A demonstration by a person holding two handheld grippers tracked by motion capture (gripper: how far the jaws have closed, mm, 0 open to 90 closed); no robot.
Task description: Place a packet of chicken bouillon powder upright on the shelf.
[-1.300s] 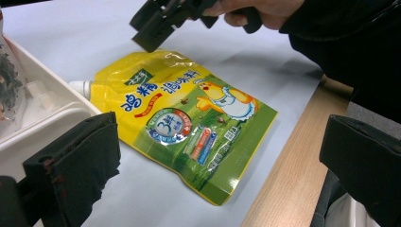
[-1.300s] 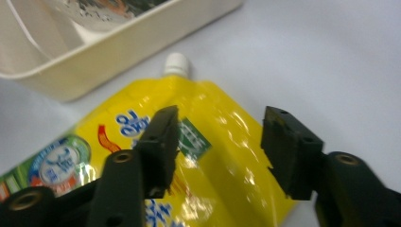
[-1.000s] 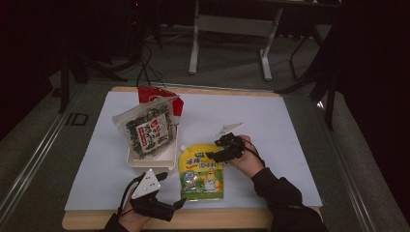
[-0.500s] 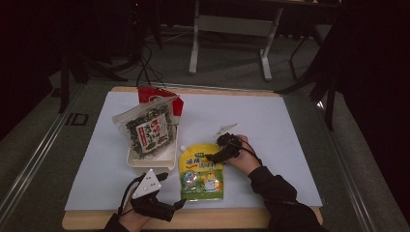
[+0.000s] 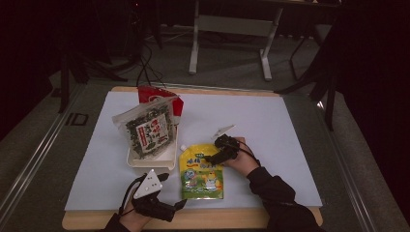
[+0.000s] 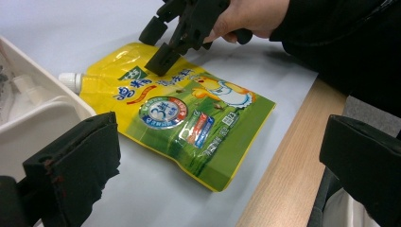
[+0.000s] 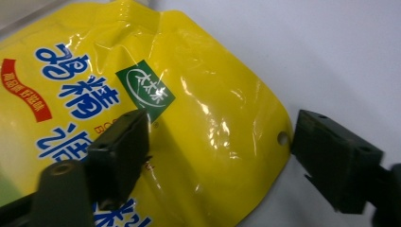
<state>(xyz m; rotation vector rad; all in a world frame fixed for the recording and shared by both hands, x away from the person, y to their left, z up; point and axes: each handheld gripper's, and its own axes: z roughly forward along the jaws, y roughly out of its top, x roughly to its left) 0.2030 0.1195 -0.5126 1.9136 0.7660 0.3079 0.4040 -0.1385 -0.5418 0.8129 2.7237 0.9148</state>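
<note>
A yellow-and-green spouted pouch [image 5: 201, 170] lies flat on the white sheet of the tabletop [image 5: 280, 125], near the front edge and a little left of its middle, with its white cap [image 6: 71, 80] pointing toward a white tray [image 5: 151, 159] just beside it on the left. The right hand-held gripper [image 5: 212, 157] is down at the pouch's upper right corner; its jaws have just been closing a little from their widest, yet they stand spread, one over the printed yellow face and the other beyond the pouch's edge over the white sheet, so the corner with its small punched hole sits between them without either pad pressing on it. The left hand-held gripper [image 5: 169, 191] rests near the front edge, just left of the pouch's lower end, its jaws wide apart with nothing in them. In the tray leans a clear bag of dark seaweed [image 5: 145, 130], and a red packet [image 5: 157, 95] stands behind it toward the far edge.
</note>
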